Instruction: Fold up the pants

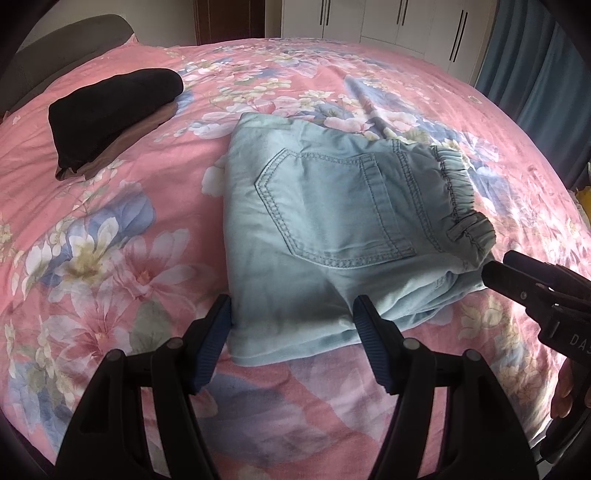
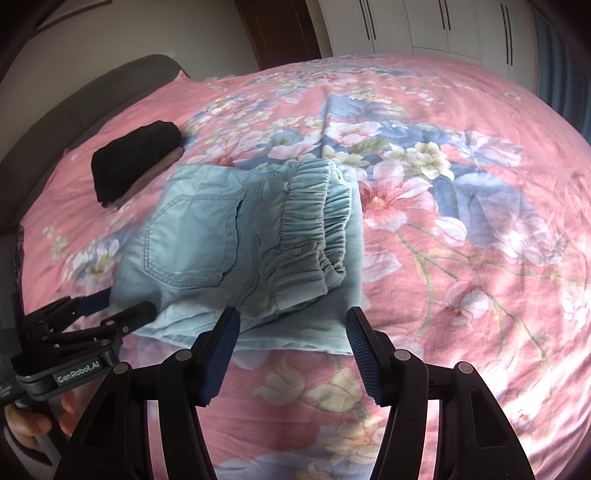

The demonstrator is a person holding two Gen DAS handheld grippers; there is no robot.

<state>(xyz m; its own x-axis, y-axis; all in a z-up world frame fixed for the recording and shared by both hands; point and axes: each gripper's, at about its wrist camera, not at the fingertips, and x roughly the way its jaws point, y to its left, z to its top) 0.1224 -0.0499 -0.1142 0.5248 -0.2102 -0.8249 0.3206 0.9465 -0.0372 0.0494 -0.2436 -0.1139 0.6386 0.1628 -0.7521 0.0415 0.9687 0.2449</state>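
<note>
The light blue pants (image 1: 332,229) lie folded into a compact stack on the bed (image 1: 110,258), which is covered with a pink floral quilt; a back pocket faces up and the gathered elastic waistband (image 2: 310,229) sits along the stack's right side. The left gripper (image 1: 291,325) hovers at the near left corner of the stack with its fingers (image 1: 212,332) spread wide: the left finger is just beside the stack's left edge and the right one is over the near hem, nothing pinched between them. The right gripper (image 2: 291,332) is at the near right part of the stack, below the waistband, its fingers (image 2: 360,343) likewise spread apart with the bottom layer's near edge lying between the tips, not clamped. In the left wrist view the right gripper's tip shows close to the waistband's near corner; whether it touches the cloth cannot be told. A folded black garment (image 1: 110,114), lying on a brown one, rests well apart from the pants toward the headboard (image 2: 74,96). White wardrobe doors (image 1: 388,18) stand beyond the bed.
</note>
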